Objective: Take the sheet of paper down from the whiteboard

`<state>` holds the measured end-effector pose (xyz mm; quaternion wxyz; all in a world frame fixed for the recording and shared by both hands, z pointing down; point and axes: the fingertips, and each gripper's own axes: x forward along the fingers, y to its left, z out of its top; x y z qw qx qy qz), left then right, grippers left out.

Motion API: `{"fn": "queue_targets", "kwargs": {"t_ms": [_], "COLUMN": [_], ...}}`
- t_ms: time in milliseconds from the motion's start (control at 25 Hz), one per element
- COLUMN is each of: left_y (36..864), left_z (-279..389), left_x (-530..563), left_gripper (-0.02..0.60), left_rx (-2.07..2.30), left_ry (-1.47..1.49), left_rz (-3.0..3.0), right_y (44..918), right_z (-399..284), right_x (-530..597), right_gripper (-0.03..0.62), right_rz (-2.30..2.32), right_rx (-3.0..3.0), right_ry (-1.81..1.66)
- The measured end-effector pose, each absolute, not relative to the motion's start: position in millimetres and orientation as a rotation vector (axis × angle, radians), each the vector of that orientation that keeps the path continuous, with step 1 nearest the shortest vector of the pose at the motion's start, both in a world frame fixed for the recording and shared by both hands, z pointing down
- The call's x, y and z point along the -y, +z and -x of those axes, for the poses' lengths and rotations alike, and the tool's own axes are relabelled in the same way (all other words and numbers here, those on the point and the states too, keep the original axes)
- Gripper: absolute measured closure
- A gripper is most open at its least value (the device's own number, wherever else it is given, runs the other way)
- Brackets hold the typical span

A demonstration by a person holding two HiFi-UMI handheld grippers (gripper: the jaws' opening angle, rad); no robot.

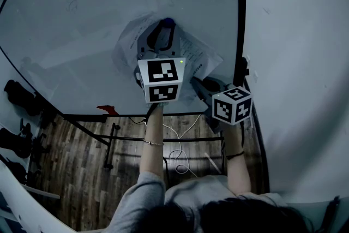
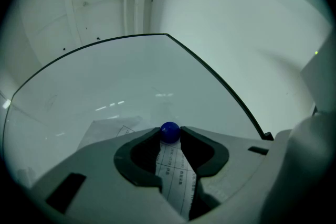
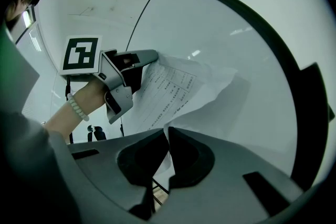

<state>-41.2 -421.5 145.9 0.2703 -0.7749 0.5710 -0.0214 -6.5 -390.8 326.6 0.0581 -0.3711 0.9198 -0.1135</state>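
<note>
Blue magnet (image 2: 169, 131), one, pinched in left gripper (image 2: 169, 137) jaws; right gripper (image 3: 167, 131) jaws clamp one paper sheet (image 3: 181, 86).

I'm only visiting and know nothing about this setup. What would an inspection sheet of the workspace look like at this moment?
Surface: whiteboard, upright, with no writing that can be made out.
Job's things: sheet of paper, printed and crumpled, still pinned by a blue magnet.
Clutter: small red item at the board's lower edge; what it is cannot be told.
Grippers: left claw shut on the magnet; right claw shut on the sheet's lower edge.
Cables: white cable lying loose on the floor under the board.
Surroundings: wooden floor, black stand, pale wall beside the board.
</note>
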Motion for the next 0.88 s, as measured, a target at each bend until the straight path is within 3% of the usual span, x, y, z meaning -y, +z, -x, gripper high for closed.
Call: {"fn": "queue_targets", "kwargs": {"t_ms": [880], "left_y": [159], "left_z": [46], "left_x": [422], "left_gripper": [0.456], "left_rx": [-1.539], "left_ry": [-0.046], "left_rz": [2.109], "right_y": [356], "right_z": [24], "right_x": [392], "right_gripper": [0.594], "right_rz": [1.076], "right_rx": [-2.786], "right_ry": [-0.460]}}
